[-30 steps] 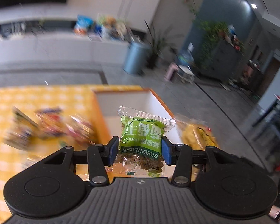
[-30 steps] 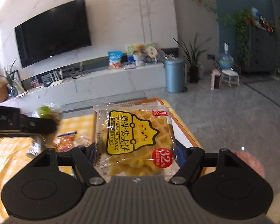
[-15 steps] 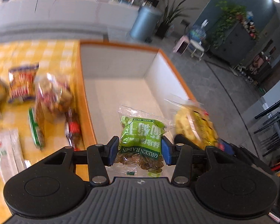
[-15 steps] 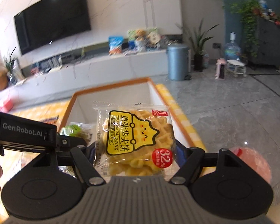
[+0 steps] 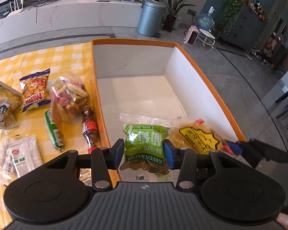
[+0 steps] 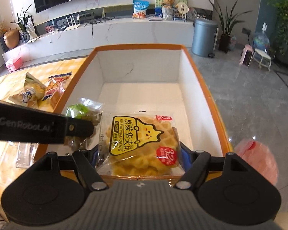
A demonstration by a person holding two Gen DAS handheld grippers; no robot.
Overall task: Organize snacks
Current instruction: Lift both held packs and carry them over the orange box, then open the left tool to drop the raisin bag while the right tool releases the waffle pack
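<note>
You are holding the light, crinkly green raisin packet [image 5: 144,143] in your left gripper [image 5: 143,150] and the crushable waffle packet [image 6: 142,143] in your right gripper [image 6: 138,155], by their sides, over the orange-rimmed box [image 6: 211,99].

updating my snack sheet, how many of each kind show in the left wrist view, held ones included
held packs: 2 (green raisin pack, waffle pack)
bottles on the cloth: 1 (red-label bottle)
packs on the cloth: 6 (Mimi bag, clear mixed bag, green tube, white sachets, sandwich wedge, bun pack)
total: 9
</note>
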